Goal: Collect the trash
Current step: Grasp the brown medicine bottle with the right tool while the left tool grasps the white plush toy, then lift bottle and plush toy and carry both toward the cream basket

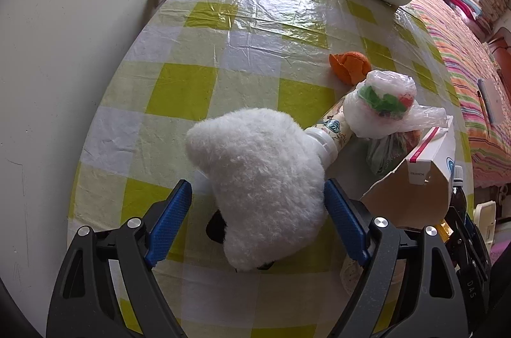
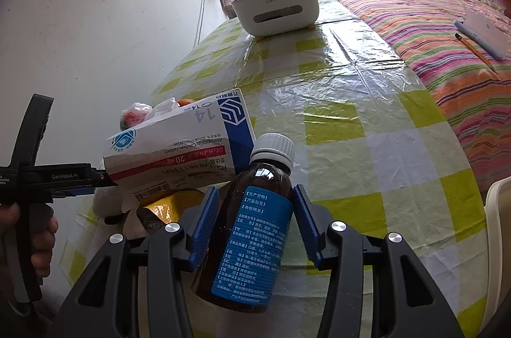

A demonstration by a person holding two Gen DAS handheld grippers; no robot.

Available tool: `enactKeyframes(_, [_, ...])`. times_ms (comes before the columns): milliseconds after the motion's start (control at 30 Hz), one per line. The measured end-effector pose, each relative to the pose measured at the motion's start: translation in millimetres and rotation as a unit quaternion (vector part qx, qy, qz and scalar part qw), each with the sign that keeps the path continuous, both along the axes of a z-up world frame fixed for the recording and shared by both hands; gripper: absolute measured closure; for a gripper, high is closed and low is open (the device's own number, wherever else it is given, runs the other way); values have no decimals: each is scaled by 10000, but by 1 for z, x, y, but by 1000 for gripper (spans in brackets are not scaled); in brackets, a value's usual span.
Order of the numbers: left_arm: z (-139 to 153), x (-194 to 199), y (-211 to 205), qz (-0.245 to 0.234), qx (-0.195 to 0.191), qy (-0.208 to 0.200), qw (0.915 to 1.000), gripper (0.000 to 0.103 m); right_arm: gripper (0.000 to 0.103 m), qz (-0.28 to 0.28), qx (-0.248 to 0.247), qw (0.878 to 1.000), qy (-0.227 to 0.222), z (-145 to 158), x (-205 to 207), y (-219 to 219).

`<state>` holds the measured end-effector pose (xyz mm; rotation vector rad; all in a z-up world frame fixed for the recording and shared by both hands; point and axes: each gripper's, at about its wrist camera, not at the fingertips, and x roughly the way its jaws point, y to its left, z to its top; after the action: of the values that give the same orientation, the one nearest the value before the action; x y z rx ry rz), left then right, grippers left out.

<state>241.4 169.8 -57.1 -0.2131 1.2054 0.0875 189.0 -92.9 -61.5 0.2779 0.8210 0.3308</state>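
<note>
Holding the brown bottle [image 2: 252, 229] clamped between your right fingers [image 2: 207, 223], keep it steady. Your left fingers [image 1: 172, 223] stand apart around the white fluffy toy [image 1: 258, 184] on the tabletop [image 1: 255, 28]; lower, then close gently.

Two close wrist views; shared table [image 1: 255, 18]

Right tool [image 2: 255, 220] clamps brown medicine bottle [image 2: 252, 226].
</note>
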Motion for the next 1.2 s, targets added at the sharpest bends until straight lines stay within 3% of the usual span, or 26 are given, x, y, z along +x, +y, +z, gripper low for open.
enactKeyframes(67, [-4,1,1,46,-55,66,10000,23,57,-2,49,10000,-1,0,-1,-3])
enactKeyframes(133, [-5,1,0,-14,-227,86,9997,42,57,-27,96,9999,-11,0,-2,-6])
enactKeyframes(233, [-2,-2,1,-9,-228,22,9997,49,57,-92,148,9998,-63,2,-4,-11])
enactKeyframes(433, [11,-7,7,131,-116,-251,9995,52,57,-205,273,9993,-156,5,-8,-20])
enactKeyframes(633, [36,-13,11,319,23,-880,9956,52,58,-305,355,9987,-214,7,-12,-29])
enactKeyframes(767, [53,-18,8,308,36,-1284,9912,52,67,-348,349,9985,-243,9,-11,-33])
enactKeyframes(933, [53,-16,1,207,-12,-1237,9921,52,71,-367,239,9990,-114,3,-10,-35])
enactKeyframes(1133, [52,-15,-3,175,22,-1231,9922,51,70,43,574,9983,-19,1,-15,-33])
enactKeyframes(1200, [51,-16,-2,190,6,-1206,9925,51,59,527,311,9981,-113,5,-23,-19])
